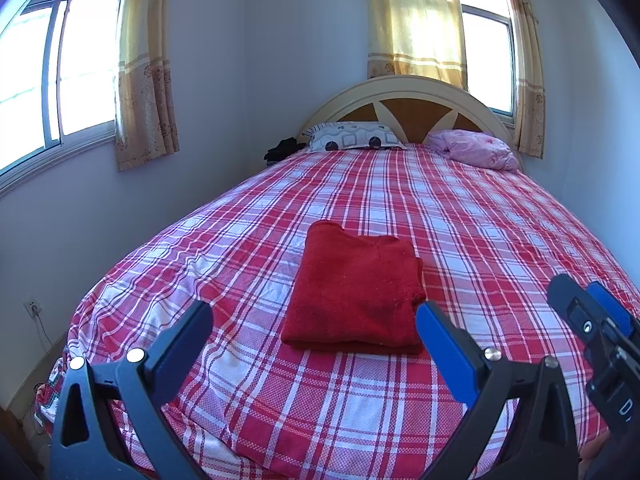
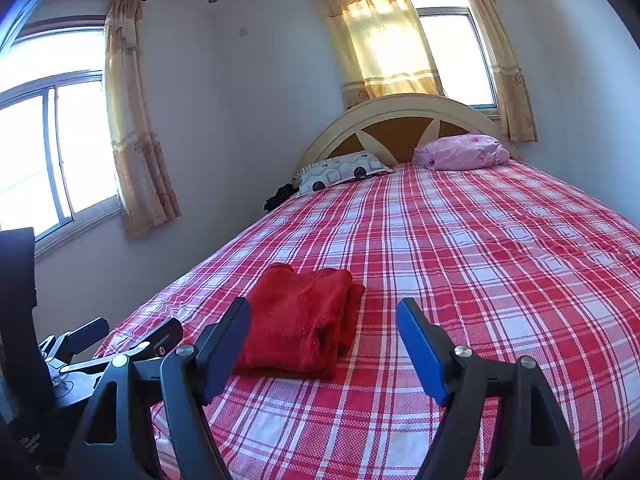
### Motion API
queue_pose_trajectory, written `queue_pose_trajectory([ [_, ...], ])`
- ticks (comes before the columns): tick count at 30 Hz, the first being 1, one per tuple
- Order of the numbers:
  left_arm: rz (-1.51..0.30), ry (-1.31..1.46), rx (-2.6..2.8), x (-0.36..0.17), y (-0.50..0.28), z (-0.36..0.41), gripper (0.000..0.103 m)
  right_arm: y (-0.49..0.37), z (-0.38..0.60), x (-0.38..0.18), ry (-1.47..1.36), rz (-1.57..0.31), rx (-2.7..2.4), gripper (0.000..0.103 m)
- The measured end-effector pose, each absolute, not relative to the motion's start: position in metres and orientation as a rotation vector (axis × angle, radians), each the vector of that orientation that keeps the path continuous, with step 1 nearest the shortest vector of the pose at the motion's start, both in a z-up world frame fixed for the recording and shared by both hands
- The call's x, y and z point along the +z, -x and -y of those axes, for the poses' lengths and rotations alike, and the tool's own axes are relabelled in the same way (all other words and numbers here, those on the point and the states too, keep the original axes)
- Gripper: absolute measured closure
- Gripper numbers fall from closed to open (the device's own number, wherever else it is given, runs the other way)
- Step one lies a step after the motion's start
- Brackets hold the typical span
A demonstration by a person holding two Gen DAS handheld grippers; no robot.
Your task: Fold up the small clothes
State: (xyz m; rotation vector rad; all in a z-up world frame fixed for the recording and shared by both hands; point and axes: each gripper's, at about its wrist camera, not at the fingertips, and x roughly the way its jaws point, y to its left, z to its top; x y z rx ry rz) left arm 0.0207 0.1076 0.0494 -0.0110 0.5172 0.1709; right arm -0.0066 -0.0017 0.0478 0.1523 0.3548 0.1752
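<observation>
A red knit garment (image 1: 356, 288) lies folded in a neat rectangle on the red-and-white plaid bed (image 1: 460, 216). It also shows in the right wrist view (image 2: 300, 316), left of centre. My left gripper (image 1: 316, 312) is open and empty, held just in front of the garment's near edge, above the bed. My right gripper (image 2: 324, 312) is open and empty, to the right of the garment. The right gripper shows at the right edge of the left wrist view (image 1: 592, 312). The left gripper shows at the lower left of the right wrist view (image 2: 120, 336).
A patterned pillow (image 1: 354, 136) and a pink bundle (image 1: 476, 148) lie at the curved headboard (image 1: 404, 100). A dark item (image 1: 282, 149) sits at the bed's far left corner. Curtained windows are behind and to the left. The wall runs close along the bed's left side.
</observation>
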Motion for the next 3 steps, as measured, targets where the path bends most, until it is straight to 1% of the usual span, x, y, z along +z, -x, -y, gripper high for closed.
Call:
queue_pose_trajectory([
  [3,-0.528,0.014,0.171,0.0476,-0.0226,-0.1095,0.000,0.0064,0.0020,0.0473,-0.156,-0.358,0.174,0.027],
])
